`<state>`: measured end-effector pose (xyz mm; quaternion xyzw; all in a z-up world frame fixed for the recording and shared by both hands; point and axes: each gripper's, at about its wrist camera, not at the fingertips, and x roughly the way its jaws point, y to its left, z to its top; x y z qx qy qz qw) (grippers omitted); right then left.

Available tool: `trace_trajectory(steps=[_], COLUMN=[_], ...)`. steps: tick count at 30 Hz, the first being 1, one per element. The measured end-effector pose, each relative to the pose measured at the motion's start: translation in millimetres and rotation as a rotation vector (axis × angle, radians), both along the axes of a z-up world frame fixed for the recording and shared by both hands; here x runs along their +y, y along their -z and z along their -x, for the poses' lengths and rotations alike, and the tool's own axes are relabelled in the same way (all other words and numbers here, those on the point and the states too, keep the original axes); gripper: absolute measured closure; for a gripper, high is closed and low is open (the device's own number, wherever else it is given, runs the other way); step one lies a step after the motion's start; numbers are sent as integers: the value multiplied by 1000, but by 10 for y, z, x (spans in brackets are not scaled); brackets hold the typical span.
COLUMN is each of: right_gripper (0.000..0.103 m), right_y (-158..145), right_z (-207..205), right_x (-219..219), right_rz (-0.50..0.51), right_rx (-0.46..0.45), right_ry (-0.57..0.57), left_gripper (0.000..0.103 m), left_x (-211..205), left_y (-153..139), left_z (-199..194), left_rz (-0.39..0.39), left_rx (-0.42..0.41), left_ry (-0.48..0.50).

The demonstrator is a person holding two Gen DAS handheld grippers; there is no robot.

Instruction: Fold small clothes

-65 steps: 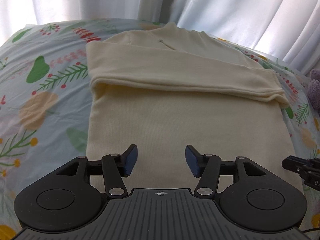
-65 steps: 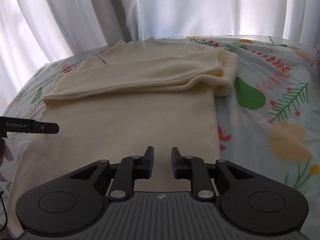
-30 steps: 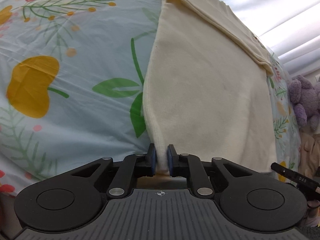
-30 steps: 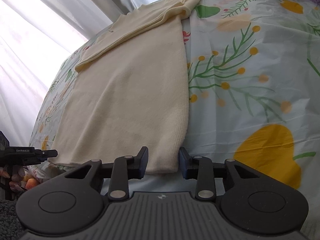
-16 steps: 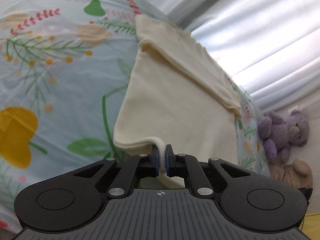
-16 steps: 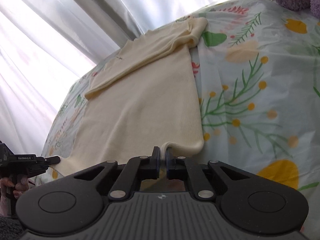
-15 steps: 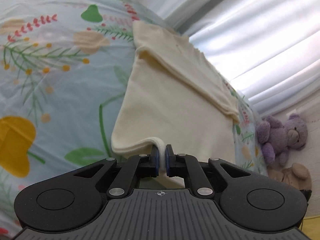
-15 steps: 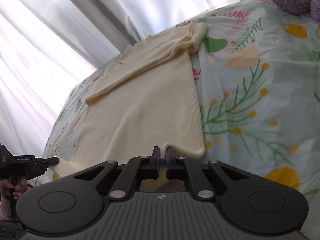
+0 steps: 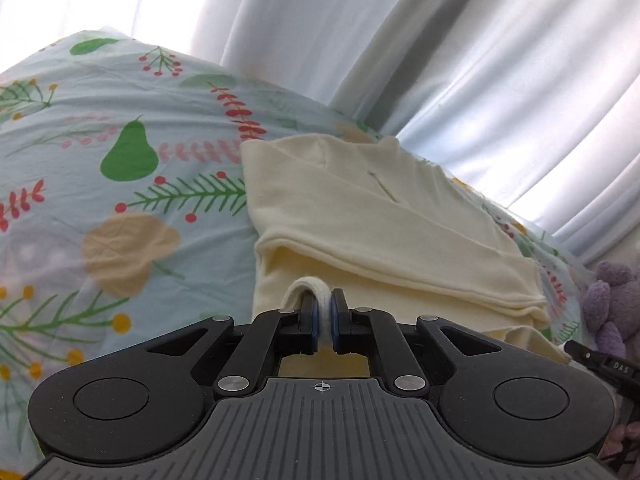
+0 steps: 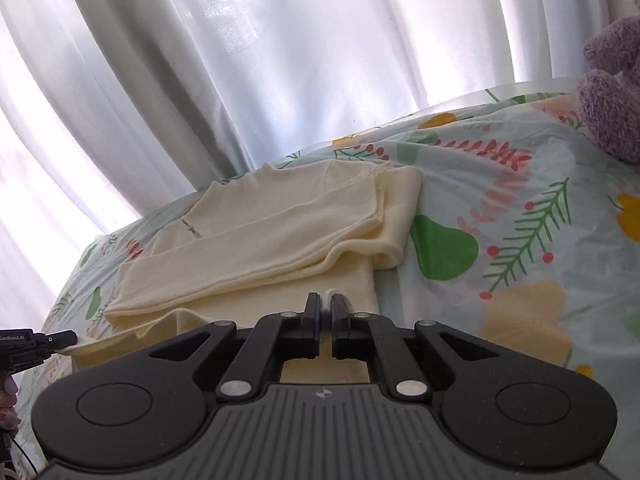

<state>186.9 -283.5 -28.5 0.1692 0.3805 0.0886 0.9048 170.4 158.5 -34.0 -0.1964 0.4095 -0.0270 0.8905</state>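
One cream knit top [image 9: 360, 216] lies mid-frame on the floral bedsheet [image 9: 120, 208] — sleeves folded across. Two grippers pinch its hem: the left gripper [image 9: 325, 320] and right gripper [image 10: 326, 314], each clamped tight on lifted fabric. One purple plush toy [image 10: 612, 92] sits upper right.

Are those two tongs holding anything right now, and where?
Both hold the cream top: left tongs and right tongs each pinch a bottom hem corner.

purple plush toy [image 10: 612, 92] cut by edge; sweater's hem [image 9: 324, 312] behind grippers
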Motion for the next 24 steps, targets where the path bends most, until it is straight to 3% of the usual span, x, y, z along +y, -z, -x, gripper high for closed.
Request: trace_trajectory(steps=[3,6,8,12,14,17,24], right_gripper=[99,96,82,76,75,75,75], right_y=[101,114,97,119,180,289,364], right_z=[-139,-146,-109,-67,-65,-90,-226], right_x=[109,136,77,43,73,151,231], right_rz=[64,110,94,138,156,189,209], right_rx=[9,-27,-44,-24,-3,34,40], right_ry=[13,43,46,-27,-84,-126,-143], left_gripper=[94,89,79,74,65,65,66], left_x=[-11,135,199,204,177,99,-101], left_y=[109,165,165,116,148,241,308], left_z=[-90,-99,-64,48,38,-66,-253], left_rz=[-30,41,45,-108,-138,-140,-122], left_rx=[10,5,-16,-81,-74,-35,-32], left_ry=[-4,-32,-30,16,66,106,154])
